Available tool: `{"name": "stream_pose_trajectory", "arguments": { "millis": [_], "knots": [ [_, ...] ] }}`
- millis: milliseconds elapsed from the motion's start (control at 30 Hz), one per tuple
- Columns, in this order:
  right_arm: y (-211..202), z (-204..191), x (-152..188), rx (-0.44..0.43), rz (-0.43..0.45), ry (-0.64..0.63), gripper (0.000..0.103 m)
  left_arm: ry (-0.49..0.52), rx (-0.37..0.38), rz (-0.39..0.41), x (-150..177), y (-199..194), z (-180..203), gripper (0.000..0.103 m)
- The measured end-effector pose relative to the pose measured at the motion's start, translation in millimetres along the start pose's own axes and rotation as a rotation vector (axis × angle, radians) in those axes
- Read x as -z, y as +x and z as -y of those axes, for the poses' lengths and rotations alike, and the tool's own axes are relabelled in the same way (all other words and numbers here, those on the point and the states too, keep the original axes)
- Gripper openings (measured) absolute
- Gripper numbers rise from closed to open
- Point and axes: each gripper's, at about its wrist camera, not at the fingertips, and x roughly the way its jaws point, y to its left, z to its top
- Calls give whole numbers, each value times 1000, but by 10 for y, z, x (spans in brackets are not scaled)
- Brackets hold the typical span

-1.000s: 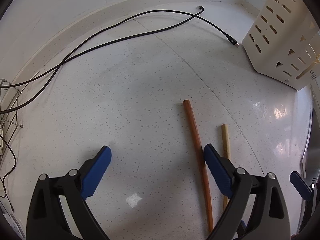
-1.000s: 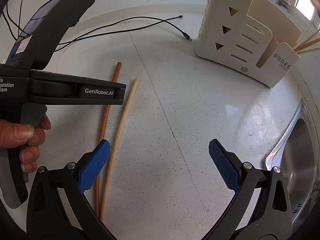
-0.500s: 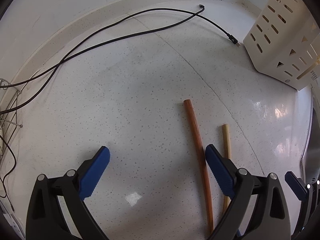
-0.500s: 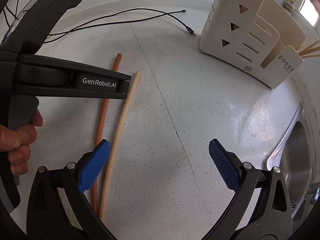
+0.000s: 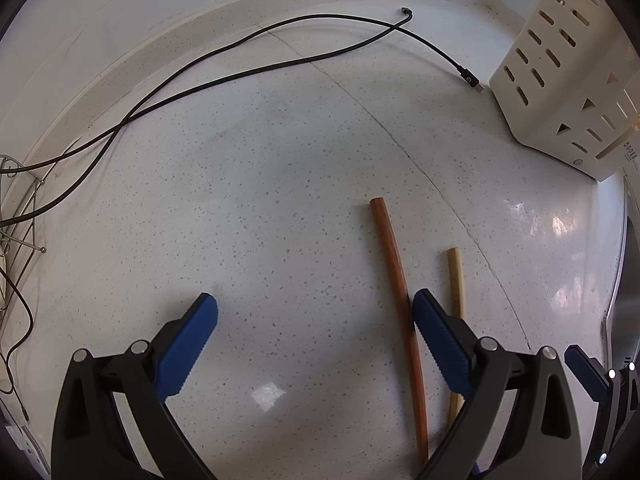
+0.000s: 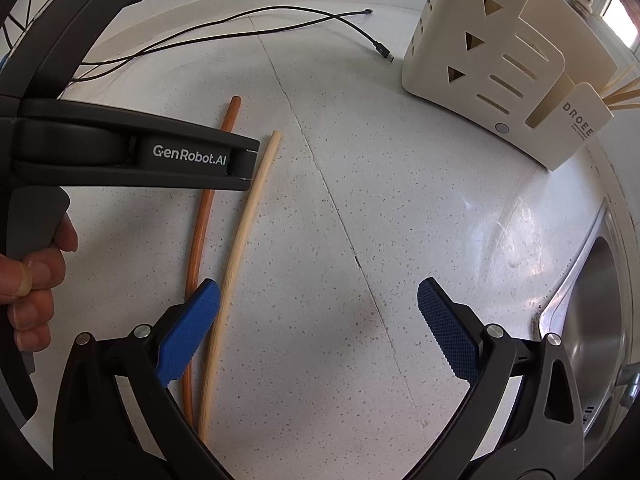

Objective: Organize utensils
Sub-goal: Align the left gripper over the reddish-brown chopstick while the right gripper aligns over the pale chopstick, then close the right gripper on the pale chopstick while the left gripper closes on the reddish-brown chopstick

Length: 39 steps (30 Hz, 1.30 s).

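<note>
1. The left tongs (image 5: 314,320) are spread wide and hold nothing. They hang over the speckled white bench (image 5: 260,200).
2. The right tongs (image 6: 318,312) are spread wide too, with nothing in them.
3. A long reddish-brown wooden chopstick (image 5: 396,300) and a pale bamboo chopstick (image 6: 244,232) lie side by side on the bench.
4. The cream plastic utensil holder with cut-out shapes (image 6: 492,64) stands well apart from them, near the steel sink (image 6: 592,320).
5. A thin black cable (image 5: 240,64) lies at the back.
</note>
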Motion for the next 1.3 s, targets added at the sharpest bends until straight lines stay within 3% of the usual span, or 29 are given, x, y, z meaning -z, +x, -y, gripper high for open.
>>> {"name": "stream_pose_trajectory", "arguments": {
  "millis": [367,467,533,1133,1300],
  "knots": [
    [71,12,-46,-31,-13,7,91,-2,-3,-2,29,2,59,97],
    [88,33,-57,-77,-31,24,85,-1,-3,-6,48,3,77,97],
    [90,19,-46,-74,-38,12,75,-1,-3,-8,61,2,75,97],
    [-8,138,14,-81,-53,10,44,14,3,-29,206,17,52,97],
    [-15,178,7,-84,-62,1,34,21,6,-32,300,-5,26,92]
  ]
}}
